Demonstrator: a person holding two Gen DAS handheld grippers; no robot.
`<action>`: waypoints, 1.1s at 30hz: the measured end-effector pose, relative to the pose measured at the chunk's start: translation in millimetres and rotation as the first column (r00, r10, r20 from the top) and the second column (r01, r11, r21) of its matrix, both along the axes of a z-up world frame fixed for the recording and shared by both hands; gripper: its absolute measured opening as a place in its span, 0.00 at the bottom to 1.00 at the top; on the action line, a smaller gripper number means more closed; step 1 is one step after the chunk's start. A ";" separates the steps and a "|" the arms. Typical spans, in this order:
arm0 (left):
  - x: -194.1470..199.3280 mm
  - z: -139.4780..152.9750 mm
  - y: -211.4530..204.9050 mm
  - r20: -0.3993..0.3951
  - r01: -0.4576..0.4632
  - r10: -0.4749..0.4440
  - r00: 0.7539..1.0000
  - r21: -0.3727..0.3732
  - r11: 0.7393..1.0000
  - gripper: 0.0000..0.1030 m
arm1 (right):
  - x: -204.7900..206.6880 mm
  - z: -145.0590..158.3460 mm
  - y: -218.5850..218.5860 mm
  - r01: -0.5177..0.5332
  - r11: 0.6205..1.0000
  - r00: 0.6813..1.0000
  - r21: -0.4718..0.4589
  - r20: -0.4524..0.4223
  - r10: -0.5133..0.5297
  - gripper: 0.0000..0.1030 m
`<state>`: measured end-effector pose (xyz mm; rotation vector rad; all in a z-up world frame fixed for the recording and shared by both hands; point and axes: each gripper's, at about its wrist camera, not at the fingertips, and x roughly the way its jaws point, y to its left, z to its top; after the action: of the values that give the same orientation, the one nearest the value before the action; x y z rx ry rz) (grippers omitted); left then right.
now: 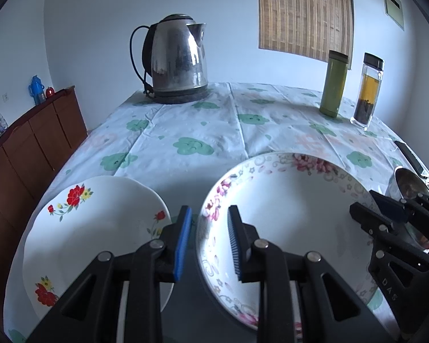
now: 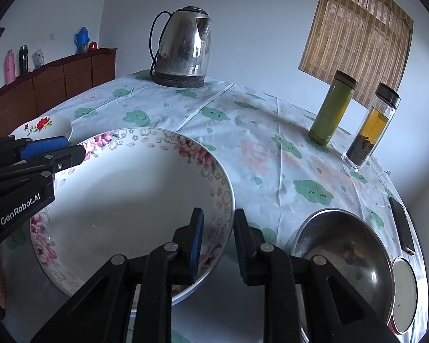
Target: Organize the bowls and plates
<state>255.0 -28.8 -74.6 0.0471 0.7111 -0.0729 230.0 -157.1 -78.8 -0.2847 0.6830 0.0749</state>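
Observation:
A large white bowl (image 1: 286, 214) (image 2: 123, 194) with pink flowers round its rim sits between both grippers on the table. My left gripper (image 1: 210, 223) (image 2: 75, 147) straddles the bowl's left rim, one finger outside and one inside, with a small gap showing at the pads. My right gripper (image 2: 218, 223) (image 1: 366, 201) straddles the right rim the same way, its pads slightly off the wall. A white plate (image 1: 100, 220) (image 2: 47, 125) with red flowers lies left of the bowl. To the bowl's right stands a steel bowl (image 2: 343, 245) (image 1: 409, 183).
A steel kettle (image 1: 177, 60) stands at the far side of the cloth-covered table (image 1: 186, 120). A green flask (image 1: 333, 85) and a tea bottle (image 1: 367, 91) stand at the far right. A dark phone (image 2: 401, 225) lies near the right edge. A wooden cabinet (image 1: 28, 148) runs along the left wall.

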 end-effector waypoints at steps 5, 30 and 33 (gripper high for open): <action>-0.4 0.1 1.3 0.000 -0.001 0.001 1.000 0.000 1.000 0.23 | -7.0 1.9 6.9 -0.024 0.999 0.999 -0.028 0.040 0.026 0.24; -7.5 5.6 10.2 0.048 -0.013 0.013 0.999 0.002 1.000 0.46 | -14.2 8.9 5.2 -0.063 0.998 0.994 0.017 0.095 0.061 0.59; -7.5 5.8 10.7 0.048 -0.013 0.013 0.999 0.001 1.000 0.46 | -14.1 9.4 3.8 -0.058 0.998 0.994 0.022 0.099 0.055 0.59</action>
<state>247.6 -18.1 -68.7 0.0455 0.6633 -0.0586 215.9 -153.3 -69.4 -0.2819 0.5761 0.1225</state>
